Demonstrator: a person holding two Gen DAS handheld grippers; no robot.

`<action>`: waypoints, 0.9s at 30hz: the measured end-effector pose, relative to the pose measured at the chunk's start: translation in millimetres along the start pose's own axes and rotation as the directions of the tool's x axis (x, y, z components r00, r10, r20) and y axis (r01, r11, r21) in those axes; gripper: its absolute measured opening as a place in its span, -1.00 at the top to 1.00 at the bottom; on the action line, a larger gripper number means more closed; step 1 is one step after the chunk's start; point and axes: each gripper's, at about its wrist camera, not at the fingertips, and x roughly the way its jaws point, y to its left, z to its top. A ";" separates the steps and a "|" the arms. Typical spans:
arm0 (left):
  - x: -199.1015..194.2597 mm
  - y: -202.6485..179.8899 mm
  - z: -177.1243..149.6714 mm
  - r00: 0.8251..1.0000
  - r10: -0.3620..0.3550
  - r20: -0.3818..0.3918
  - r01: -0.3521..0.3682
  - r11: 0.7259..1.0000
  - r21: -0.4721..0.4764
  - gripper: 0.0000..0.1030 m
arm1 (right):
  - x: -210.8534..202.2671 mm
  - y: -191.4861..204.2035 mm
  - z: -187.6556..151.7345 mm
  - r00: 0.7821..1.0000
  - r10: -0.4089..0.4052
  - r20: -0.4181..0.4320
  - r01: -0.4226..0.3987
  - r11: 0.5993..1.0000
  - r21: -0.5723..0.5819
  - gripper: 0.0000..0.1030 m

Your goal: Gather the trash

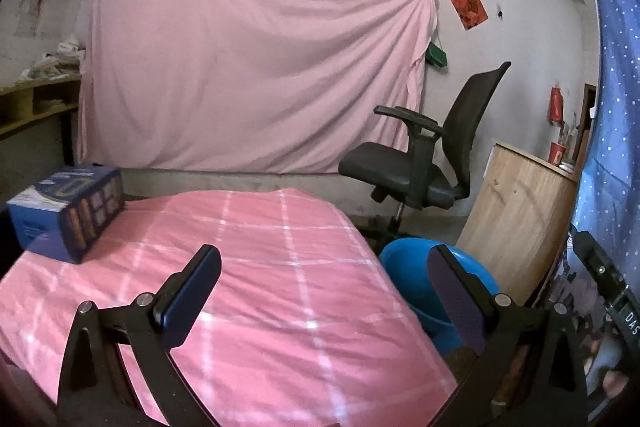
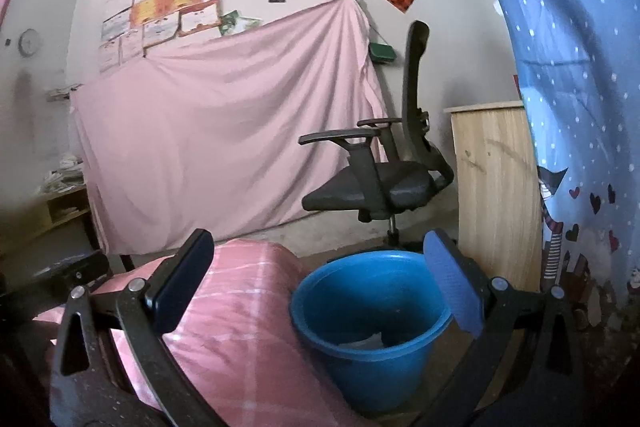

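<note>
A blue plastic bucket (image 2: 372, 331) stands on the floor by the right edge of the table, with grey scraps (image 2: 362, 341) lying in its bottom. It also shows in the left wrist view (image 1: 416, 267), partly hidden by my finger. My right gripper (image 2: 320, 287) is open and empty, held above and in front of the bucket. My left gripper (image 1: 324, 287) is open and empty over the pink checked tablecloth (image 1: 260, 267). A blue cardboard box (image 1: 68, 211) sits on the table's far left corner.
A black office chair (image 1: 424, 155) stands behind the bucket. A wooden cabinet (image 1: 516, 219) is at the right, next to a blue dotted curtain (image 2: 568, 67). A pink sheet (image 1: 248, 67) hangs on the back wall. A shelf (image 1: 36, 103) is at the left.
</note>
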 end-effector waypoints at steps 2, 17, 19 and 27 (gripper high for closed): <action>-12.1 2.7 -1.1 1.000 0.010 0.018 -0.010 1.000 0.013 -0.96 | -10.3 7.8 -1.0 1.000 0.003 0.001 -0.003 1.000 -0.005 -1.00; -88.5 43.9 -35.3 0.998 0.050 0.031 -0.051 0.998 0.029 -0.96 | -98.6 68.6 -21.4 1.000 -0.008 0.001 0.008 0.999 -0.042 -1.00; -99.6 46.3 -40.7 0.998 0.055 0.038 -0.056 0.998 0.030 -0.96 | -106.5 73.3 -26.0 1.000 -0.011 0.001 0.011 0.999 -0.051 -1.00; -122.3 55.7 -58.1 0.997 0.063 0.052 -0.065 0.997 0.036 -0.96 | -132.5 87.3 -51.8 0.999 -0.048 0.002 0.048 0.995 -0.082 -1.00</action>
